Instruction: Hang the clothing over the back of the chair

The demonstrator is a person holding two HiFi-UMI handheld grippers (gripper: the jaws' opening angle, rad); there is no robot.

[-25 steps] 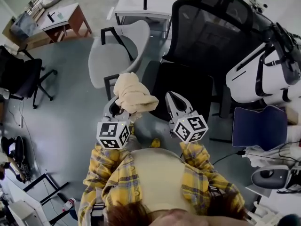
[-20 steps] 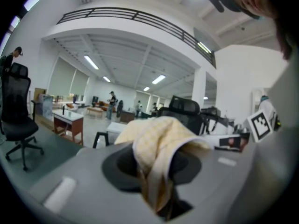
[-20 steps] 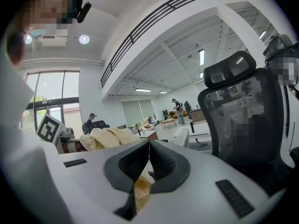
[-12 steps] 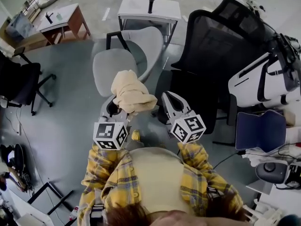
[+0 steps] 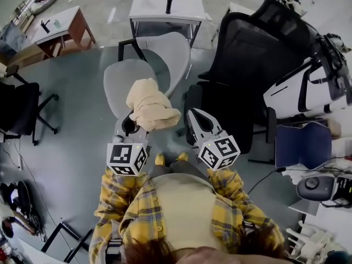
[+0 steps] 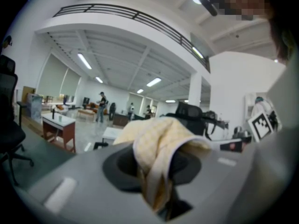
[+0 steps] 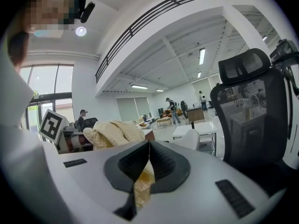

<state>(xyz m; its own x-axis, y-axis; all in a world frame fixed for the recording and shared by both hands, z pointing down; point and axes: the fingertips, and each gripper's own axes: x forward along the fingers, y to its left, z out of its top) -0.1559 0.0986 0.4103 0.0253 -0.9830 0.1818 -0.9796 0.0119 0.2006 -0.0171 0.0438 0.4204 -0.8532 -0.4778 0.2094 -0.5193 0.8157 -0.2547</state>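
Note:
A cream-yellow piece of clothing (image 5: 149, 104) hangs bunched from my left gripper (image 5: 131, 126), which is shut on it; in the left gripper view the cloth (image 6: 159, 134) spills up out of the gripper (image 6: 156, 174). My right gripper (image 5: 197, 125) is shut on a corner of the same clothing (image 7: 141, 183), pinched at the gripper (image 7: 145, 164), and the bundle (image 7: 114, 132) shows to its left. A grey shell chair (image 5: 146, 65) stands just ahead of the left gripper. A black mesh office chair (image 5: 258, 54) stands ahead of the right one.
A white table (image 5: 168, 7) stands behind the grey chair, with a brown desk (image 5: 60, 23) at the far left. At the left edge is a black swivel chair (image 5: 22, 106). White-and-black chairs (image 5: 305, 87) and a blue seat (image 5: 302, 144) crowd the right.
Both grippers have moved forward together with the clothing. The grey chair and the black mesh chair have come closer, and the bundle now hangs over the grey chair's seat.

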